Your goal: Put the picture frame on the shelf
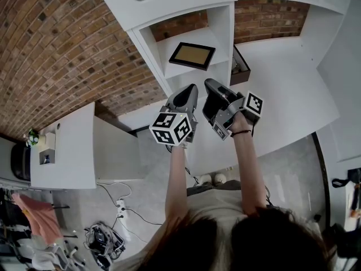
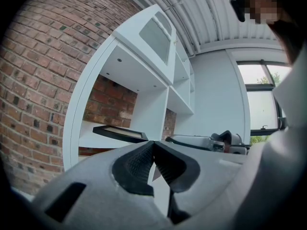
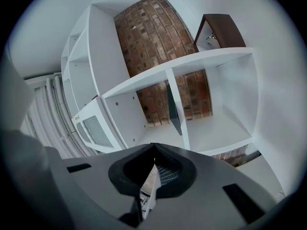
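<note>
The black picture frame with a tan inside lies flat on a white shelf compartment. The left gripper view shows the frame from the side, ahead and left of the jaws. In the right gripper view the frame shows edge-on behind the shelf divider. My left gripper and right gripper hover side by side just below the shelf, apart from the frame. Both are shut with nothing held, the left gripper and the right gripper each with jaws meeting at the tips.
A dark brown box stands in the compartment to the right of the frame, also the brown box. A brick wall backs the shelf. A white cabinet stands at the left, with cables on the floor.
</note>
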Demonstrator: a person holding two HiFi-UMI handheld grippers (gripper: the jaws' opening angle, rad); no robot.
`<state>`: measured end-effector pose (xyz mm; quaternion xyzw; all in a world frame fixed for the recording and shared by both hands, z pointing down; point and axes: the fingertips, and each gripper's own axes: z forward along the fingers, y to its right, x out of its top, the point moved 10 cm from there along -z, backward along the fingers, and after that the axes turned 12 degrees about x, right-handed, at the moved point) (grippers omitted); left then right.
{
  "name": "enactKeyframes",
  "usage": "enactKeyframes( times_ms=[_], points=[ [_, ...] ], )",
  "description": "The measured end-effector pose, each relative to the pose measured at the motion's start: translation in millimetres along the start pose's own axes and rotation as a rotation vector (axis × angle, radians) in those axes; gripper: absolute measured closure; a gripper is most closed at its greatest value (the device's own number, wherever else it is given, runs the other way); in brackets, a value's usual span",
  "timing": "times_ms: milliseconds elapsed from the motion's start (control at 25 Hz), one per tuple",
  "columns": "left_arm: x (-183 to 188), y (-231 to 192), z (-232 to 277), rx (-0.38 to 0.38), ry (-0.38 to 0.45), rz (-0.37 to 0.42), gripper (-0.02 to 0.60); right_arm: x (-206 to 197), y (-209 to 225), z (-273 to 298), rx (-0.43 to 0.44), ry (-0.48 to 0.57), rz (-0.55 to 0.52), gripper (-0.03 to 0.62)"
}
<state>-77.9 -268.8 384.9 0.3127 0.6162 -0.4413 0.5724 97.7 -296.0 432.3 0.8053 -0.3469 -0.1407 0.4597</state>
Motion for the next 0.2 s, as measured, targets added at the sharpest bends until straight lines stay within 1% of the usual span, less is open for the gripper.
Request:
enactKeyframes(
  times_ms=[200],
  points=[
    [-0.5, 1.8, 0.7, 0.001, -0.001, 0.002, 0.571, 0.7, -2.0, -0.1, 0.007, -0.006, 0.002, 0.585]
  ],
)
